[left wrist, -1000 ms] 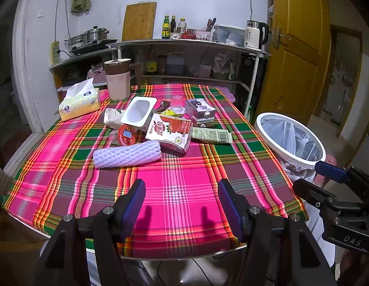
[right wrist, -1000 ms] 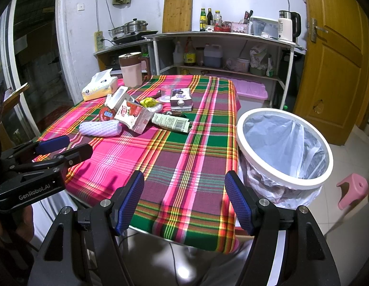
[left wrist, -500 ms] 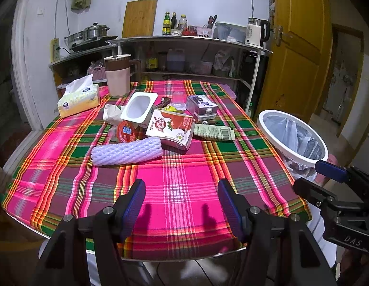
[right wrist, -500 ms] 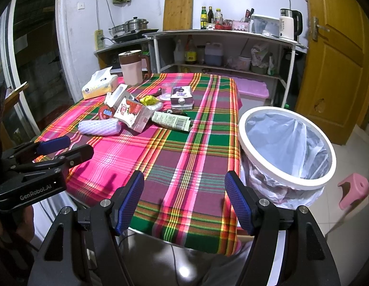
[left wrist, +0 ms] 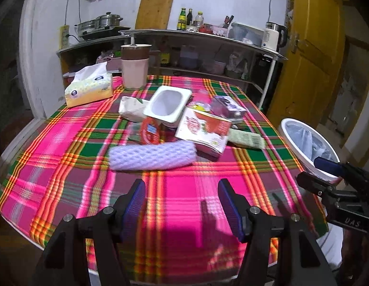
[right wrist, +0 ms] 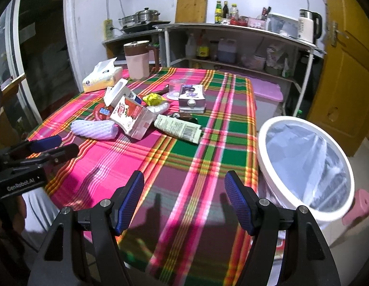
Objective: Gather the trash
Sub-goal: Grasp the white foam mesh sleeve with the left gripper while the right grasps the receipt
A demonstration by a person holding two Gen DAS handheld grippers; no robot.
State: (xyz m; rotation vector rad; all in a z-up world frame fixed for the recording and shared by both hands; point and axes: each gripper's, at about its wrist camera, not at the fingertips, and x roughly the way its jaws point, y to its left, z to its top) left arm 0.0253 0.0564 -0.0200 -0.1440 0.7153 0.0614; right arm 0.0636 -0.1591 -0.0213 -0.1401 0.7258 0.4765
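Plaid cloth in pink, green and orange covers the table [left wrist: 65,166], and we hold both tools over its near edge. Our left hand-held gripper [left wrist: 182,202] has its blue-padded fingers spread wide with nothing between them; our right hand-held gripper [right wrist: 184,197] is spread the same way, also holding nothing.

Straight ahead of the left hand-held gripper lies the trash pile. Nearest its fingertips is a lilac foam net sleeve [left wrist: 152,156], lying crosswise. Just beyond that sit a red round lid [left wrist: 149,131] and a red-and-white carton [left wrist: 203,128] tipped on its side, touching the sleeve's right end. Behind them a white plastic tub [left wrist: 168,104] leans with its mouth toward us, beside a crumpled white packet [left wrist: 130,106]. Farther right of the carton we see a green-white tube [left wrist: 246,138] lying flat and a small purple box [left wrist: 228,106] — its print is too blurred to read.

From the right hand-held gripper, the same pile lies ahead and to the left, with a yellow wrapper [right wrist: 153,99] in its middle. The white bin [right wrist: 303,166], lined with a clear bag, stands off the table just to the right of that gripper's right finger.

At the far left of the table sit a tissue box [left wrist: 89,88] and a pink jug [left wrist: 134,66], well apart from both grippers.
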